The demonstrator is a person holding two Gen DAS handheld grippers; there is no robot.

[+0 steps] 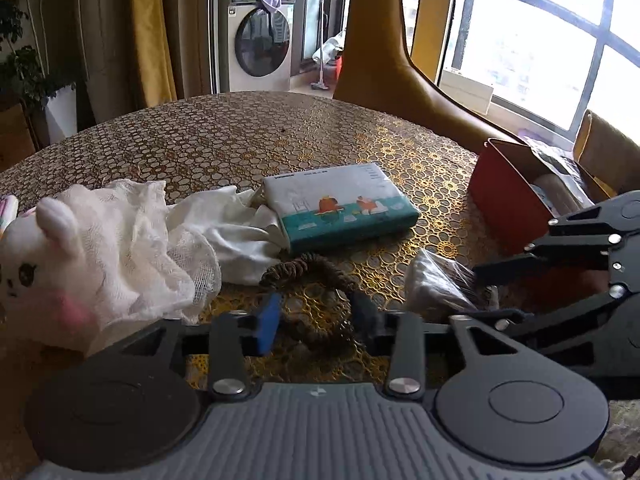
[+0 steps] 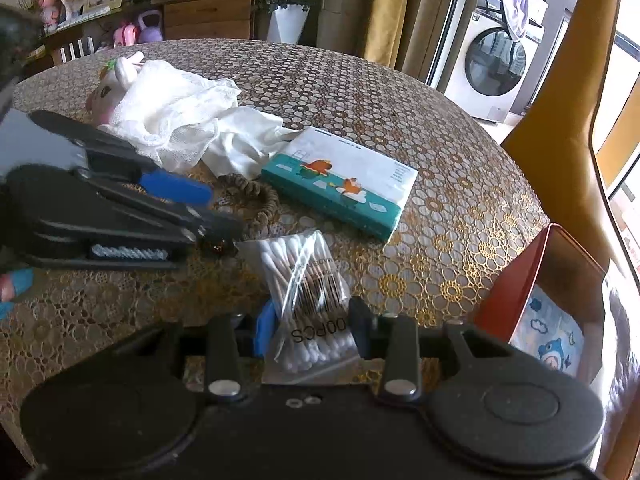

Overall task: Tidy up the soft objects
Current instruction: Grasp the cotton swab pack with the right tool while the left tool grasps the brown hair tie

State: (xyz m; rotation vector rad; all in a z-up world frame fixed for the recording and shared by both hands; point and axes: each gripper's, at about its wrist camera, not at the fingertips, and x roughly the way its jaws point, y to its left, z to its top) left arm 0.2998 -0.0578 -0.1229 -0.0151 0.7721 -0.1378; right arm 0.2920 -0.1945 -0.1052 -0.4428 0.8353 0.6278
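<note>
A: Item one, bag of cotton swabs (image 2: pixel 306 304)?
B: Lower centre of the right wrist view. Clear bag, long axis running from the frame's bottom up toward its centre, swabs lying along it.
A: Item two, scrunchie (image 1: pixel 316 292)?
B: Brown coiled ring, flat on the lace-patterned table (image 1: pixel 224 136), lower centre of the left wrist view.
A: Containers?
B: Red box (image 2: pixel 532 280), right edge, open top; a blue-and-white printed pack (image 2: pixel 552 340) lies inside.
A: Other stock?
B: Tissue pack (image 2: pixel 340 180) at centre; white cloths (image 2: pixel 192 120) and plush bunny (image 1: pixel 44 256) to its left.
A: Right gripper (image 2: pixel 310 330)?
B: Partly open, clamped on the swab bag's near end.
A: Left gripper (image 1: pixel 316 320)?
B: Partly open, straddling the scrunchie's near arc; whether the pads press it, cannot tell.
</note>
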